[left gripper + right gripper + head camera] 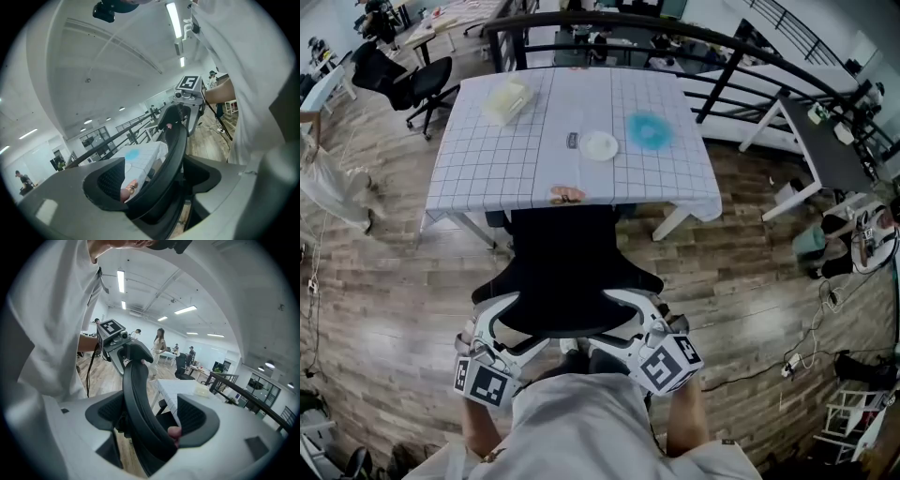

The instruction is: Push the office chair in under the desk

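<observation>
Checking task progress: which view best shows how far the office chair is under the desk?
The head view: from above, the office chair shows nearly whole, its front at the desk edge. Both gripper views show only the backrest rim close up.

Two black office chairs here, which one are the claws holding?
The office chair at the checked desk: the left claw and right claw both clamp its backrest. The other chair stands far off, untouched.

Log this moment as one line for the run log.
left gripper: shut on office chair backrest | right gripper: shut on same backrest | office chair: at desk front edge, backrest outside it
</observation>
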Available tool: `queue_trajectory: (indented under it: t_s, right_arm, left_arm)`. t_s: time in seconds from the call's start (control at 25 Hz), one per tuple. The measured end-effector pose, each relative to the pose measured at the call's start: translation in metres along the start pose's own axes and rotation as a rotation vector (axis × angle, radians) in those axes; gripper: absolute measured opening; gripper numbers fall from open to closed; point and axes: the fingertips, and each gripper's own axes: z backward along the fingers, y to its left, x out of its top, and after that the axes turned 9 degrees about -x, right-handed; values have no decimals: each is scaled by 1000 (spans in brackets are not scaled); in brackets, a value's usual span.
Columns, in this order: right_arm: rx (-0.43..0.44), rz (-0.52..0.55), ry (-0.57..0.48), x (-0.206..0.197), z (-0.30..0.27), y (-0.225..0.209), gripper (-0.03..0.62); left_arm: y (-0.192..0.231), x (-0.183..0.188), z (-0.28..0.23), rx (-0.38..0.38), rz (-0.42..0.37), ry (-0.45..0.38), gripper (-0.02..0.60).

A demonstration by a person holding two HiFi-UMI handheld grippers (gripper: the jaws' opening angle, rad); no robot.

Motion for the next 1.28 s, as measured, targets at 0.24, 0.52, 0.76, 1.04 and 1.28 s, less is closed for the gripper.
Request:
queue_trajectory:
  t_s: [0.24, 0.52, 0.76, 1.04, 1.28]
  right_arm:
    - [-1, -12, -4, 3, -5, -5, 364]
    - [6, 3, -16, 1, -12, -27, 365]
    - [13, 11, -28, -1, -14, -37, 365]
    - [18, 14, -39, -5, -19, -50, 365]
    - [27, 8, -39, -3, -24, -54, 368]
  left_arm:
    - [8, -2, 1, -18, 19, -2, 393]
    - [26, -1, -11, -7, 36, 11, 396]
    - [34, 0, -18, 2, 50, 19, 400]
    - [45, 0, -27, 9, 57, 18, 402]
    - [51, -3, -26, 5, 73, 17, 405]
